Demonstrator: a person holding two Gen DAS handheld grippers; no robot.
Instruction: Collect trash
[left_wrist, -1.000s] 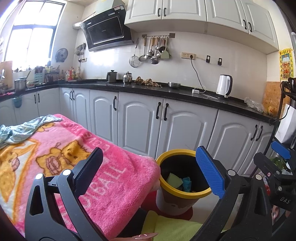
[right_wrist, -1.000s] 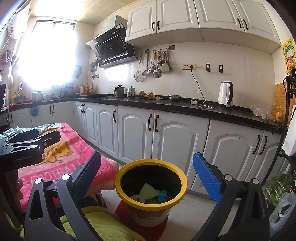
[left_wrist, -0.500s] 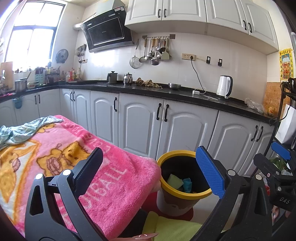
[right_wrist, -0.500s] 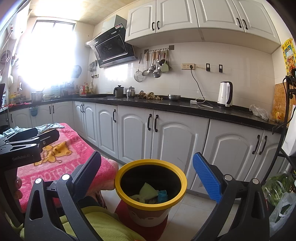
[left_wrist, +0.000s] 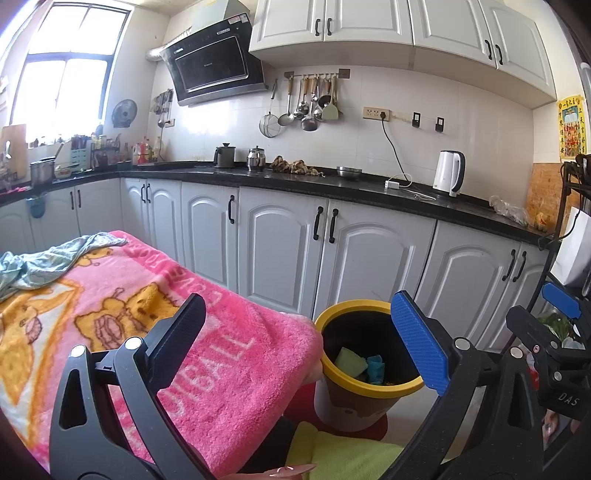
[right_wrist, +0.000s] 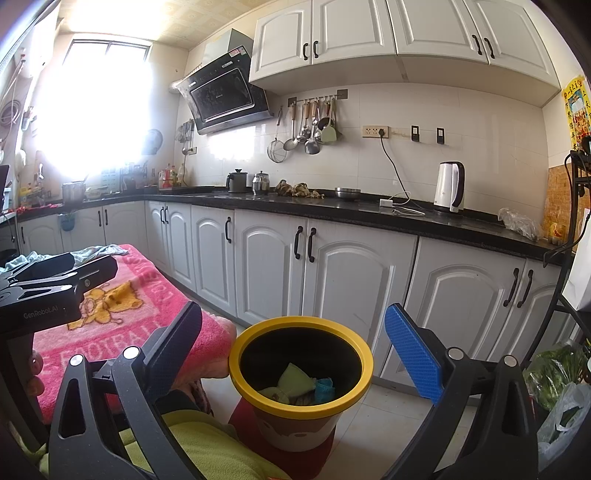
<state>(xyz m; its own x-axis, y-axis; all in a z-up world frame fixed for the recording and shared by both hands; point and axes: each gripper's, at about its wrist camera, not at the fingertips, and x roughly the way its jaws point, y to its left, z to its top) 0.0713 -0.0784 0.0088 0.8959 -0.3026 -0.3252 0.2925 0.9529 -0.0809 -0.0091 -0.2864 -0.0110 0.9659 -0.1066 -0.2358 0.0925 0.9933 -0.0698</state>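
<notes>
A yellow-rimmed trash bin (right_wrist: 236, 363) (left_wrist: 332, 314) stands on the floor beside a table draped in a pink blanket (left_wrist: 110, 317) (right_wrist: 140, 288). Inside lie a pale green scrap (right_wrist: 293, 380) (left_wrist: 349, 362) and a blue scrap (right_wrist: 324, 386) (left_wrist: 375, 365). My right gripper (right_wrist: 293, 345) hovers open just above and in front of the bin, nothing between its fingers. My left gripper (left_wrist: 299, 332) is open and empty over the blanket's near corner, left of the bin. Each gripper shows at the edge of the other's view.
White cabinets (right_wrist: 332, 280) under a black counter (right_wrist: 369, 212) run behind the bin. A kettle (right_wrist: 448, 192) and pots sit on the counter. A bag of greens (right_wrist: 554, 384) lies on the floor at right. A teal cloth (left_wrist: 33, 262) lies on the blanket's far end.
</notes>
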